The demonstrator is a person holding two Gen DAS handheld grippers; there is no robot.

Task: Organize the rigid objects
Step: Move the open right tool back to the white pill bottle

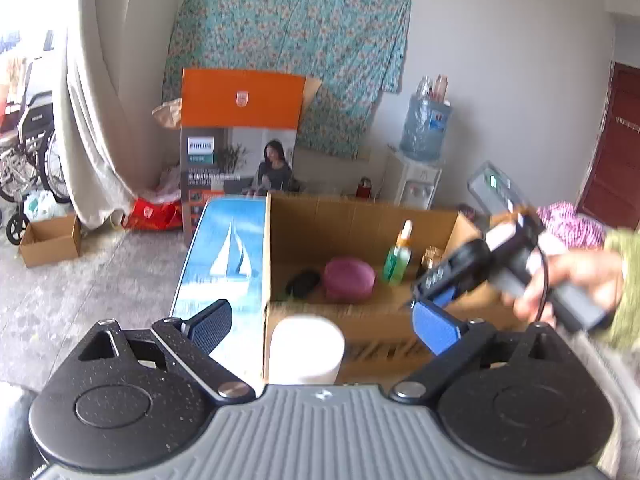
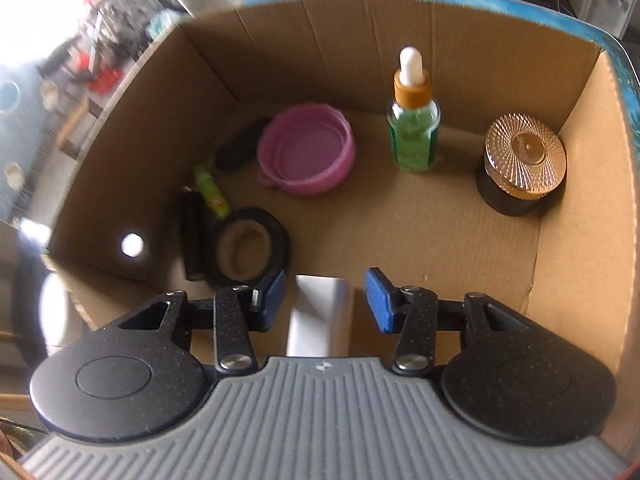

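So my right tool (image 2: 325, 300) is tipped steeply down into the open brown cardboard box (image 2: 580, 240) with a small silvery-white rectangular block (image 2: 320, 312) sitting between the blue pads. There's a sliver of gap showing on each side of it, so I honestly can't tell if the pads are biting or it's just resting there. It looks stiff, smooth-sided and probably light, so a bit slippery; I'd pinch it across the flat faces near the middle and not trust the rounded edges.

Already in the box: a pink collapsible silicone bowl (image 2: 306, 156), a green glass dropper bottle with an amber collar and white bulb (image 2: 414, 136) standing upright, a dark jar with a ribbed gold lid (image 2: 522, 164) tucked in the far right corner, and a black tape roll (image 2: 250, 246) by the left wall. The bottle is the fragile, tippy one, so I'd stay wide of it.

My left tool (image 1: 324, 320) is spread wide with nothing pinched, angled down gently just outside the box, a white cylinder (image 1: 306, 350) right in front of it. From there I can see the person's right hand (image 1: 576, 284) holding the other tool over the box's right side.
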